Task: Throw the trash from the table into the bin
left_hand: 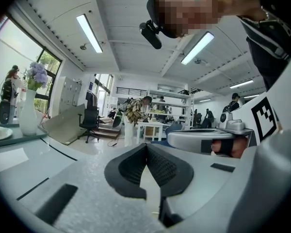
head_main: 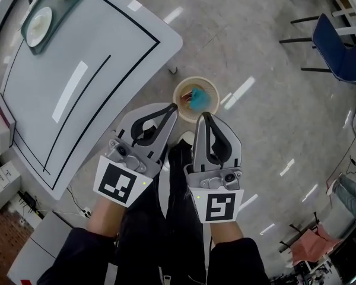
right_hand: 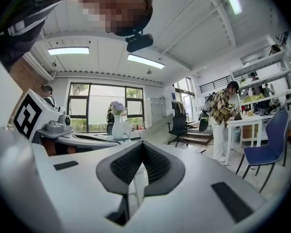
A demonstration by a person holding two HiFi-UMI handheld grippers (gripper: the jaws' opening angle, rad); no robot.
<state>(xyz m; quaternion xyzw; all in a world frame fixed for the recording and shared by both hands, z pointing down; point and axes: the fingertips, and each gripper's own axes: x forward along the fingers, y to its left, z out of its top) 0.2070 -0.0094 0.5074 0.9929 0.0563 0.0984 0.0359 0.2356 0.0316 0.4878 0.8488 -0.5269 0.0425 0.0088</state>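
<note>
By the bin (head_main: 179,100), left gripper (head_main: 169,109) and right gripper (head_main: 205,116) sit closed, empty; a stray foot could tip it.

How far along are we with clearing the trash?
Done: teal trash lies in the bin. In hand: nothing; left tool and right tool are both shut and empty. Remaining: I see no trash on the table in view; a plate sits on its tray.

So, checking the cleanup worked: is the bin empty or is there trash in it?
Not empty: the head view shows a teal piece of trash inside the bin, with something reddish beside it.
</note>
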